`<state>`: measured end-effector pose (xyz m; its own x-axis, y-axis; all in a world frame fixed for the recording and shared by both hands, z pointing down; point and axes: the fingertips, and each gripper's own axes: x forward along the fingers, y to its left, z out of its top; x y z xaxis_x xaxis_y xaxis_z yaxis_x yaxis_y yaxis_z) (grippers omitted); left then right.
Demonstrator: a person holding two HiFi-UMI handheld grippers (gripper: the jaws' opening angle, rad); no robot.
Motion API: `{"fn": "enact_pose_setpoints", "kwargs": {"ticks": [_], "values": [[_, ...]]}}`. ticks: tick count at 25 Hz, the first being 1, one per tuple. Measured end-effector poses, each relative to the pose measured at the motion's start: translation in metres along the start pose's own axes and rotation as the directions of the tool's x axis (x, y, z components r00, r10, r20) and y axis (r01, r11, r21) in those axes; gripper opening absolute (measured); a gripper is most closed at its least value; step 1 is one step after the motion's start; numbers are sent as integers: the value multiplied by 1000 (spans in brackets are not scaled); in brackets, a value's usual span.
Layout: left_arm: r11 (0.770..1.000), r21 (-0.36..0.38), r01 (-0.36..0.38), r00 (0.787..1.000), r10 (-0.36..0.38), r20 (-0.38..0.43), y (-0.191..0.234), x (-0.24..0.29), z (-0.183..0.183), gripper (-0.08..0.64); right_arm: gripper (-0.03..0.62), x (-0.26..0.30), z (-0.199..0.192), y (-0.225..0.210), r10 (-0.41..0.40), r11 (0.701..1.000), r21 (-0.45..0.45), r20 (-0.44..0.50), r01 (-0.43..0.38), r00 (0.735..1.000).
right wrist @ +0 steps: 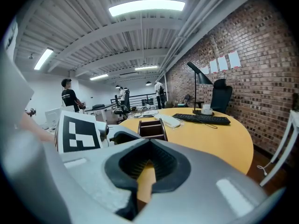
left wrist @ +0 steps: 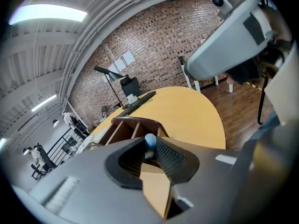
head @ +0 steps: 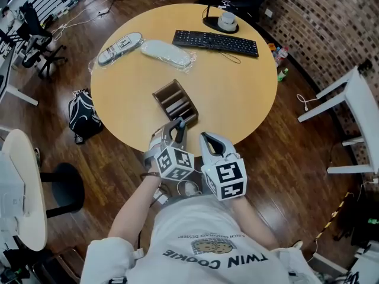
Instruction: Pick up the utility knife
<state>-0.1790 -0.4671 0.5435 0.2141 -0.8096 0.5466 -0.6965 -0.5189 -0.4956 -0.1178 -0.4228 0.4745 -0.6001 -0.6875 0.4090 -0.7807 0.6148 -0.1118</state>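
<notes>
A brown wooden organizer (head: 173, 102) with several slots stands on the round table (head: 243, 99), near its front edge. My left gripper (head: 177, 125) is at the organizer's near corner. In the left gripper view its jaws are shut on the rounded blue-grey end of the utility knife (left wrist: 149, 142), which sticks up between the ribbed pads (left wrist: 169, 158) just in front of the organizer (left wrist: 133, 127). The rest of the knife is hidden by the jaws. My right gripper (head: 208, 138) hovers beside it at the table's front edge, shut and holding nothing (right wrist: 149, 144).
A black keyboard (head: 215, 42) lies at the back, with a white cup (head: 227, 21) on a lamp base behind it. Two plastic-wrapped items (head: 120, 47) (head: 167, 53) lie at the back left. On the floor are a backpack (head: 83, 114) and a white stand (head: 355, 117).
</notes>
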Motion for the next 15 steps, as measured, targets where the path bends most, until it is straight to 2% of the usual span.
{"fn": "enact_pose_setpoints", "kwargs": {"ticks": [9, 15], "values": [[996, -93, 10, 998, -3, 71, 8, -21, 16, 74, 0, -10, 5, 5, -14, 1000, -16, 8, 14, 1000], [975, -219, 23, 993, 4, 122, 15, -45, 23, 74, 0, -18, 10, 12, -27, 999, -32, 11, 27, 1000]]}}
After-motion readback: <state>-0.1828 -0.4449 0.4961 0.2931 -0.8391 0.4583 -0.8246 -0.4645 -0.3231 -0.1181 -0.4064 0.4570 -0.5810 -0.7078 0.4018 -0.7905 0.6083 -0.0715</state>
